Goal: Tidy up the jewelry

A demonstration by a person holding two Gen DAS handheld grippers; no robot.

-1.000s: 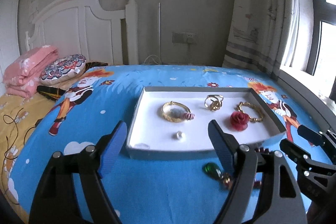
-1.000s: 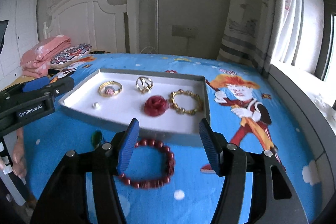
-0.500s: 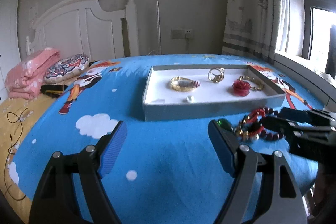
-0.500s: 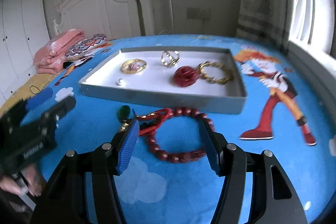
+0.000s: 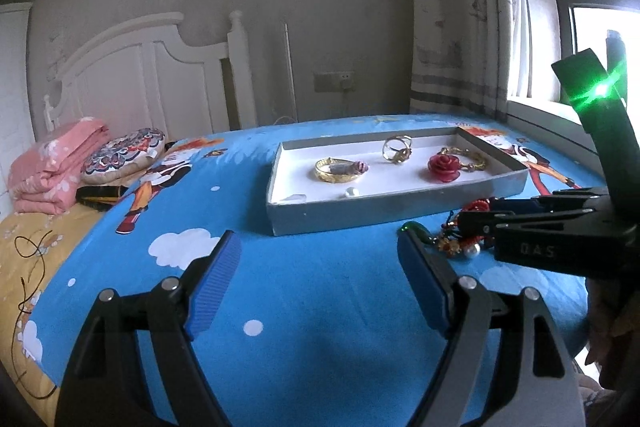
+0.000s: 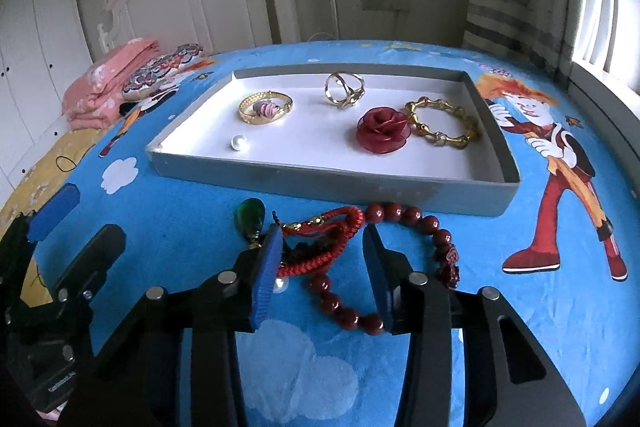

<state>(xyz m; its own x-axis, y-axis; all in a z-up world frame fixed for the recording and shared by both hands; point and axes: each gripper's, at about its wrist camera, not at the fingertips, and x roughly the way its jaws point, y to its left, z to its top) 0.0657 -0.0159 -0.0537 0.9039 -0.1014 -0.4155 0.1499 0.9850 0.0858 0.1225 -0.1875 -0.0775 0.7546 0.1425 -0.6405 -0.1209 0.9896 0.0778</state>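
A grey tray (image 6: 320, 183) on the blue bedsheet holds a gold bangle (image 6: 266, 107), a gold ring (image 6: 344, 91), a red rose (image 6: 384, 131), a gold bamboo bracelet (image 6: 444, 127) and a pearl (image 6: 238, 143). In front of it lie a red braided cord (image 6: 324, 243), a red bead bracelet (image 6: 440, 239) and a green pendant (image 6: 250, 215). My right gripper (image 6: 322, 233) is low over them, its jaws closing with the cord between them, pads apart from it. My left gripper (image 5: 318, 239) hovers open over bare sheet, left of the pendant (image 5: 416, 229).
Folded pink bedding (image 5: 56, 167) and a patterned cushion (image 5: 124, 151) lie at the head of the bed by the white headboard (image 5: 160, 75). A curtain (image 5: 472, 27) and a window sill run along the right side. The tray (image 5: 380, 215) sits mid-bed.
Both grippers have sunk toward the bed. The right gripper has moved in over the red cord and beads and its jaws have narrowed around the cord. The left jaws stay wide.
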